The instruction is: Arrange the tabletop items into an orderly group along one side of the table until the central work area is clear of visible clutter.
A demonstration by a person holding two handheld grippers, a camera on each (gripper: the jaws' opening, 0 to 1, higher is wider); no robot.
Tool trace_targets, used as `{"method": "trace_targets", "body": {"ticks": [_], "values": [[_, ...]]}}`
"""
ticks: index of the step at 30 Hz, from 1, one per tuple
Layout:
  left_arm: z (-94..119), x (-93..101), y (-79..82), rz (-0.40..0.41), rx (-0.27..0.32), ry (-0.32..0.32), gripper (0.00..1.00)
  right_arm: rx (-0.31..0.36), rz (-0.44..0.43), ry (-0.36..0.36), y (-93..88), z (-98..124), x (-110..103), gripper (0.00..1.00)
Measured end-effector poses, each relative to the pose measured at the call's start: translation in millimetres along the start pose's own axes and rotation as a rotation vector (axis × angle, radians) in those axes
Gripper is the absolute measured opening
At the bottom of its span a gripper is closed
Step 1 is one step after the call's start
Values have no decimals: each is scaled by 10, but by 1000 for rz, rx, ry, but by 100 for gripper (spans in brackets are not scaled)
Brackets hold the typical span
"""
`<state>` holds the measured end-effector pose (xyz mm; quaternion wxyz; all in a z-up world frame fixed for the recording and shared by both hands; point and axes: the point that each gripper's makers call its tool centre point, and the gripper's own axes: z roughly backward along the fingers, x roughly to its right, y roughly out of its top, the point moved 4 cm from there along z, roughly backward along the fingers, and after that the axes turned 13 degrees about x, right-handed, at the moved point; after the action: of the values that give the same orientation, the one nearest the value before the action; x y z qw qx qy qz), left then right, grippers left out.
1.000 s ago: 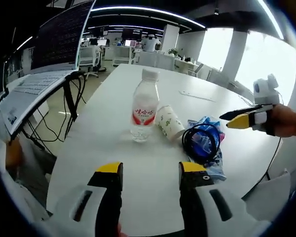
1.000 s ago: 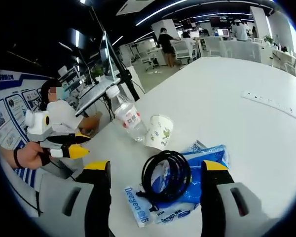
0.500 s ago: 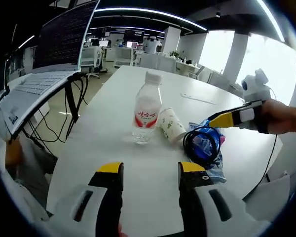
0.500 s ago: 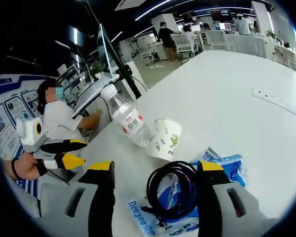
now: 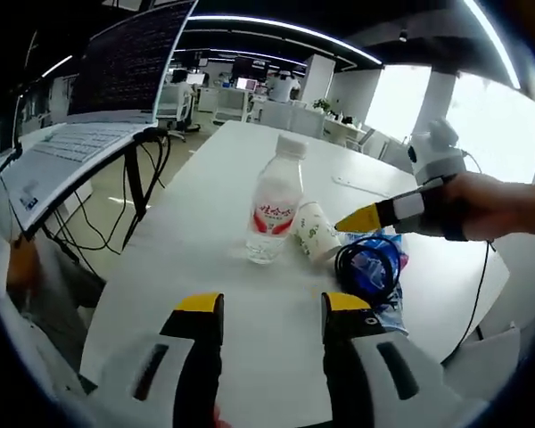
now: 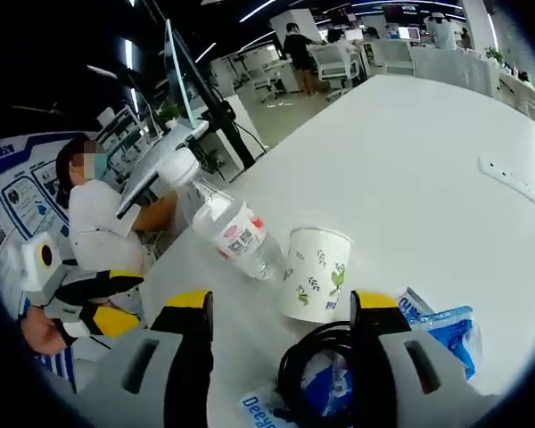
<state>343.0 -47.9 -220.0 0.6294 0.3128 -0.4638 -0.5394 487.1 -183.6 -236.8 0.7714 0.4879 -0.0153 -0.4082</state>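
Left gripper view: white table (image 5: 205, 223) w/ bottle (image 5: 274, 212), cup (image 5: 316, 231), open-plan office; both jaws wide.

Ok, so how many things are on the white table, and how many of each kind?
Water bottle: 1
Paper cup: 1
Black cable coil: 1
Blue packet: 1
White power strip: 1
Total: 5 things on the table
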Motion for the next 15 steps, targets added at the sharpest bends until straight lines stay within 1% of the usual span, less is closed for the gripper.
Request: {"method": "trace_targets", "body": {"ticks": [3, 7, 11, 13, 15], "values": [[10, -6, 14, 5, 5, 1, 43, -19, -5, -17, -13, -63, -10, 61], [29, -1, 31, 5, 11, -6, 43, -79, 19, -38, -74, -142, 7, 60], [41, 13, 34, 14, 16, -13, 43, -117, 38, -49, -114, -153, -31, 59], [47, 24, 35, 18, 18, -17, 43, -133, 29, -62, -150, -202, 15, 58], [54, 33, 33, 20, 20, -23, 43, -155, 3, -96, -204, -248, 90, 56]]}}
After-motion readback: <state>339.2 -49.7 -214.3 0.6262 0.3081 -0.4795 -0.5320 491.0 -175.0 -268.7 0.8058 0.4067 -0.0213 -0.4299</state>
